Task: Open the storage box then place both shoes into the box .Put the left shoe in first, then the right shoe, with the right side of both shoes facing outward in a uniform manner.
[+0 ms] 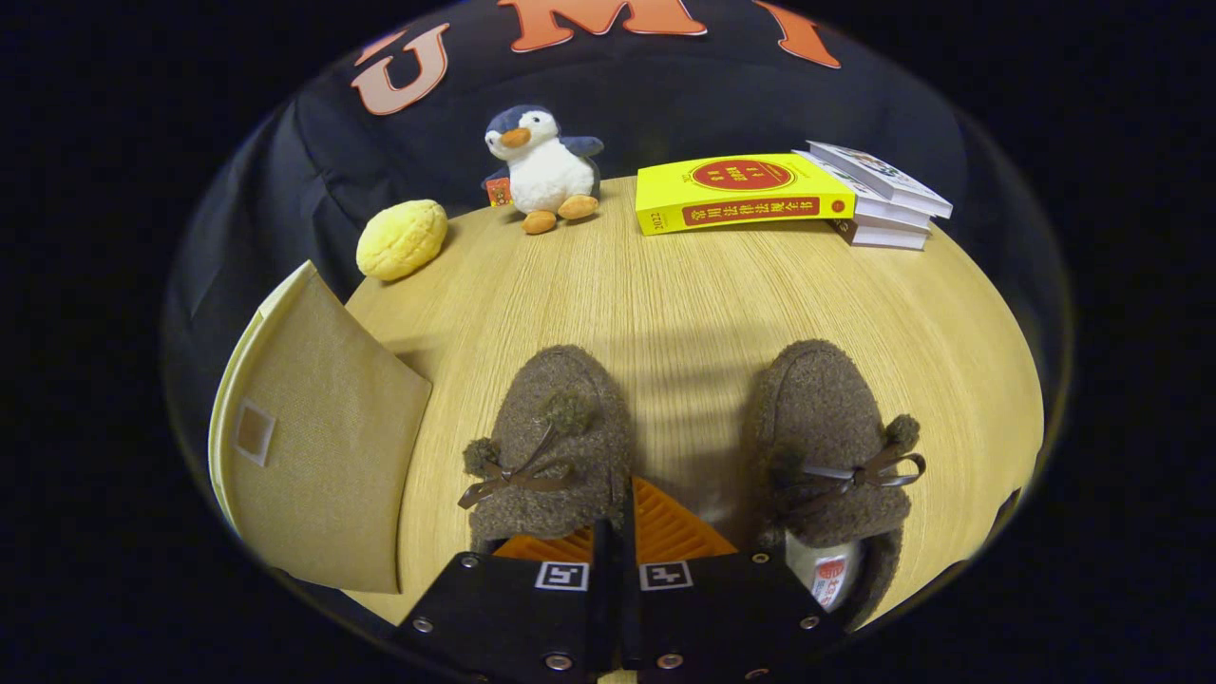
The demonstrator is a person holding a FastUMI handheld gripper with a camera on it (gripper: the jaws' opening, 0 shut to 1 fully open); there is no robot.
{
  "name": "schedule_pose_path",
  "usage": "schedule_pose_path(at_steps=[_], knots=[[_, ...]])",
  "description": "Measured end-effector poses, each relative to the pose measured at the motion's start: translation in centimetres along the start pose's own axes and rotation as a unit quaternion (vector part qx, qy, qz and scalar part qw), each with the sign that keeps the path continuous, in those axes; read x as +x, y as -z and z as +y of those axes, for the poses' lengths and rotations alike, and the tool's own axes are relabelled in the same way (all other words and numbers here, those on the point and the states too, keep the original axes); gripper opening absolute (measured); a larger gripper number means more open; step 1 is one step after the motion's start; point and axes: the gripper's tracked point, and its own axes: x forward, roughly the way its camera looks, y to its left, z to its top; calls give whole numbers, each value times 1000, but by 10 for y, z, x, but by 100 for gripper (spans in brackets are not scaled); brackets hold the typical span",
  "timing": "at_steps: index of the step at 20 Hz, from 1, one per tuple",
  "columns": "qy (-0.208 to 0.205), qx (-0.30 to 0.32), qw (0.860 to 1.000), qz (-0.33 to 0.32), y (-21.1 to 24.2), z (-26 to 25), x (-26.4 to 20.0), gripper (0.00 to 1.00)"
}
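- Gripper view first: our gripper (619, 532) sits low over the wooden table (684, 294), and its two orange fingers (665, 527) are pressed together with nothing between them.
- We've got the left shoe (556, 446), a fuzzy brown slipper with pom-poms and a little bow, lying just ahead of the fingers and touching the left one's tip, as far as we can tell.
- Right shoe (826, 446) is the matching slipper, a bit apart on the other side, toe pointing away from us, with a tag showing inside its heel.
- Storage box (313, 446) is the beige fabric thing left of the left shoe, near it but not touching. We can't tell if its lid is open.
- Way beyond the shoes, along the far table edge: a yellow bread-shaped squishy (402, 238), a plush penguin (541, 169), a thick yellow book (741, 193) and a stack of books (883, 195) touching it.
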Motion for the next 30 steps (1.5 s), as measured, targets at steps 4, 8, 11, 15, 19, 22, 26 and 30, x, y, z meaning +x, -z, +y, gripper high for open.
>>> schedule_pose_path(at_steps=[4, 8, 11, 15, 19, 22, 26, 30], knots=[[2, 24, 1000, -19, -26, 13, -32, 5], [-10, 33, 998, -50, -61, 44, -66, 5], [-35, 49, 996, -62, -81, 84, -88, 5], [-55, 32, 995, -78, -104, 144, -116, 5], [-78, 5, 994, -75, -109, 212, -119, 5], [-92, -4, 994, -52, -94, 253, -105, 5], [-63, -20, 998, -2, -59, 277, -74, 5], [-48, -32, 997, 43, -30, 302, -46, 5]])
